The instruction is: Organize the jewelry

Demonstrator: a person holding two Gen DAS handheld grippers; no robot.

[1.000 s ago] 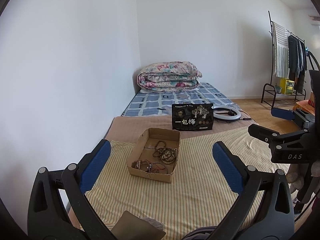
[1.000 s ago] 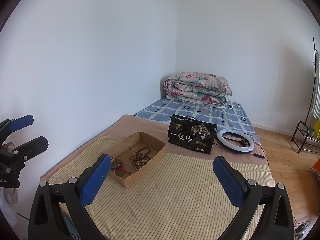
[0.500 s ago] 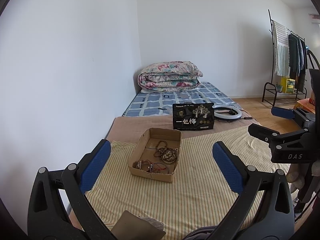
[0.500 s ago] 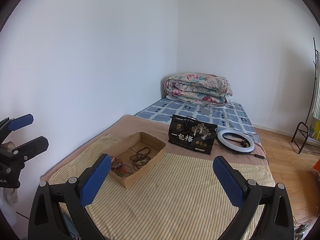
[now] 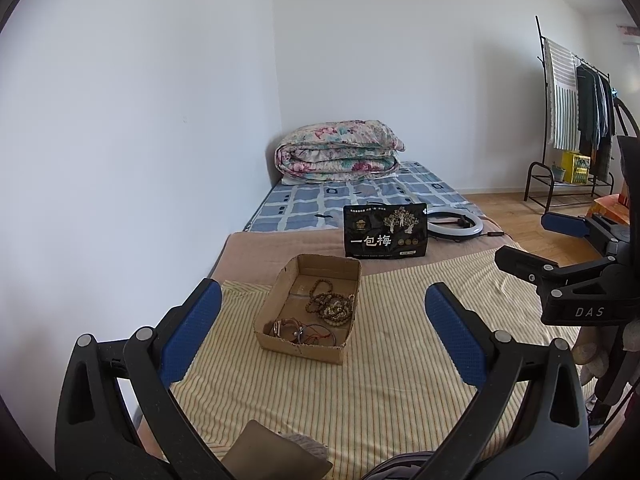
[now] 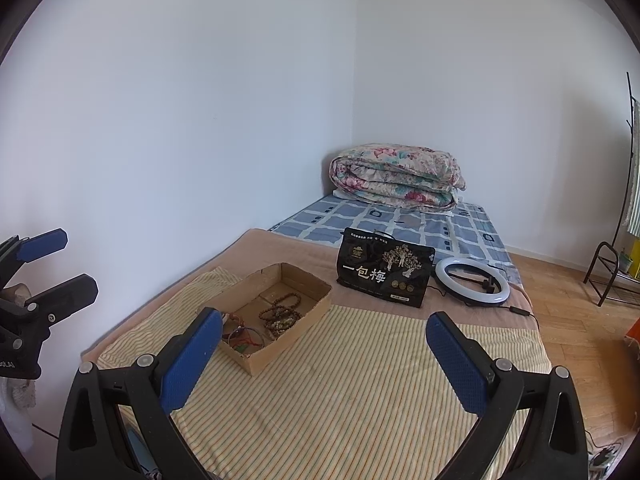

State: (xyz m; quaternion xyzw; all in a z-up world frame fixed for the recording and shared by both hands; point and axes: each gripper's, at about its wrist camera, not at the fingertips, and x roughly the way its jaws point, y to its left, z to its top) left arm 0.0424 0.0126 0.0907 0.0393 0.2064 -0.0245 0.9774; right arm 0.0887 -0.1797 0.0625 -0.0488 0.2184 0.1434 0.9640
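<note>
Clothes rack, left view only

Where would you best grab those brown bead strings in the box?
I'd pinch a loop of the beads at the top of the pile, coming straight down, likely with the open left gripper. The box walls block any sideways approach, and the strands lie flat and heaped.

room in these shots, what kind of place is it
Most likely a bedroom in a home: a low bed bearing a folded floral quilt, a clothes rack hung with garments, and wood flooring.
</note>
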